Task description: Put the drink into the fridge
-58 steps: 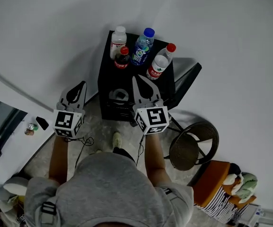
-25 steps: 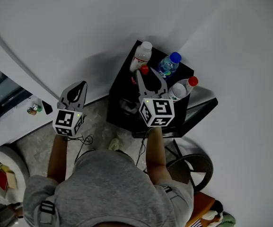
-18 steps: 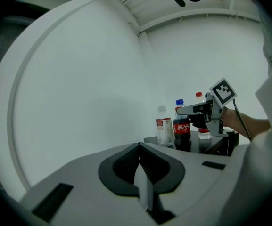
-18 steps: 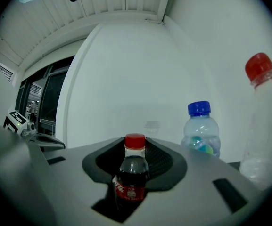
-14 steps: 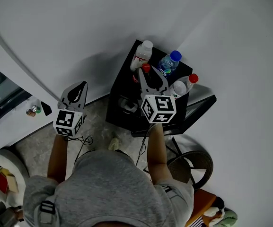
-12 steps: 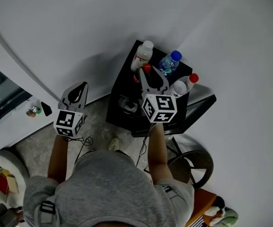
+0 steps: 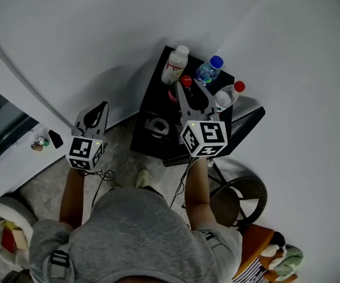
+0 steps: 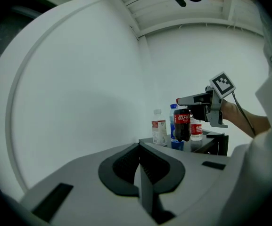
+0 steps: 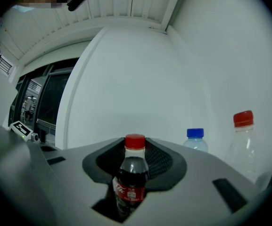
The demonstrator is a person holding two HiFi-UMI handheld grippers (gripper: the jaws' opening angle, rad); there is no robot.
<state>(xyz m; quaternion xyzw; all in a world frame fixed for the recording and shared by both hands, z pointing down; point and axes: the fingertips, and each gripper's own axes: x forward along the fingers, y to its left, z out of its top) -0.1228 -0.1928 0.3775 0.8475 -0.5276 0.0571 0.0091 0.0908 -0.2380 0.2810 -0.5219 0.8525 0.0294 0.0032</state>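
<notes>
**Cola bottle pinched over the fridge top**

Our right gripper pinches the cola bottle upright, just clear of the black fridge top. From it, a white-labelled bottle stands at 11 o'clock, a blue-capped bottle at 2, a red-capped bottle at 4. Our left gripper, at 9 o'clock, has its jaws pressed together, empty

Dim, even light; fisheye bending at edges; soft shadows.

Both arms reach forward: left gripper level, jaws together; right gripper clamped on a cola bottle.
</notes>
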